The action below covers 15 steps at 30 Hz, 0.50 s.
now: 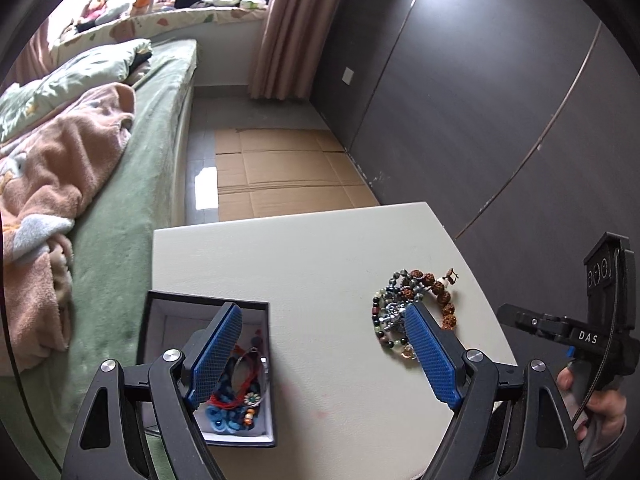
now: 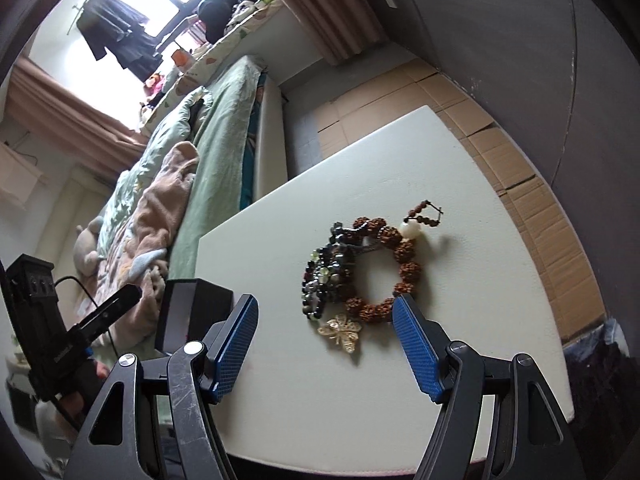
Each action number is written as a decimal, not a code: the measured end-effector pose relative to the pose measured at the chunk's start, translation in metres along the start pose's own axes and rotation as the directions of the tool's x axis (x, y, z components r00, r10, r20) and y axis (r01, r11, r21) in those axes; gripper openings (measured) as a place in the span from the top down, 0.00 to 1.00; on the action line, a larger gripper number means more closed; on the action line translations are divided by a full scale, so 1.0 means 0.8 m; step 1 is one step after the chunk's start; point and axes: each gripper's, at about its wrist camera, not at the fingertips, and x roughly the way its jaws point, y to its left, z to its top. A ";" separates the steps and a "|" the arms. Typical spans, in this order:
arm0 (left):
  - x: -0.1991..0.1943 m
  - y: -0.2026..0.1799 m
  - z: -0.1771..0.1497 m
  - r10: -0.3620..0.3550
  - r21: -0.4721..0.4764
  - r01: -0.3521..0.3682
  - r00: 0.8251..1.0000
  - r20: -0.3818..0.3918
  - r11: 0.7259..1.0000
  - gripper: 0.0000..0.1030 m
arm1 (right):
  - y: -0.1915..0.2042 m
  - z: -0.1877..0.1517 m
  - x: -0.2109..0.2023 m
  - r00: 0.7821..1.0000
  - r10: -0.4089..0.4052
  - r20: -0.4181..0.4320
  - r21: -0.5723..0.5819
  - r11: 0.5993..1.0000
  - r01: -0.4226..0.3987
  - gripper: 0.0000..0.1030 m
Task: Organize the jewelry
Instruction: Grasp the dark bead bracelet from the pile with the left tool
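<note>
Brown seed-bead bracelets lay heaped on the white surface right of the black box, both the left claw and the right claw spread wide, empty.

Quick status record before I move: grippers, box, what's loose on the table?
left gripper: jaws open, empty, over the white table
right gripper: jaws open, empty, facing the loose pile
black box with white lining: lidless, at the table's left edge, holds blue, red and flower pieces
loose on the table: brown knobbly seed-bead bracelet, dark mixed glass-bead strands, gold butterfly brooch
pile layout: pieces touching, brooch nearest the right gripper
</note>
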 end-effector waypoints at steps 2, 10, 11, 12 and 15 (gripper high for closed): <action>0.009 -0.013 -0.001 -0.006 0.015 0.006 1.000 -0.008 1.000 0.23 | -0.013 0.001 -0.001 1.000 -0.013 0.000 0.022 1.000 0.013 0.32; 0.051 -0.070 -0.012 -0.014 0.118 0.023 0.997 -0.078 0.993 0.44 | -0.046 0.006 0.005 1.000 -0.021 -0.001 0.095 0.995 0.021 0.40; 0.057 -0.078 -0.014 -0.015 0.134 0.026 0.996 -0.087 0.991 0.45 | -0.050 0.007 0.008 1.000 -0.027 -0.005 0.104 0.994 0.027 0.44; 0.062 -0.085 -0.017 -0.014 0.150 0.028 0.995 -0.095 0.988 0.45 | -0.056 0.007 0.010 0.999 -0.029 -0.013 0.113 0.993 0.030 0.46; 0.078 -0.101 -0.024 -0.003 0.193 0.026 0.993 -0.119 0.981 0.52 | -0.066 0.007 0.019 0.999 -0.021 -0.030 0.143 0.989 0.025 0.48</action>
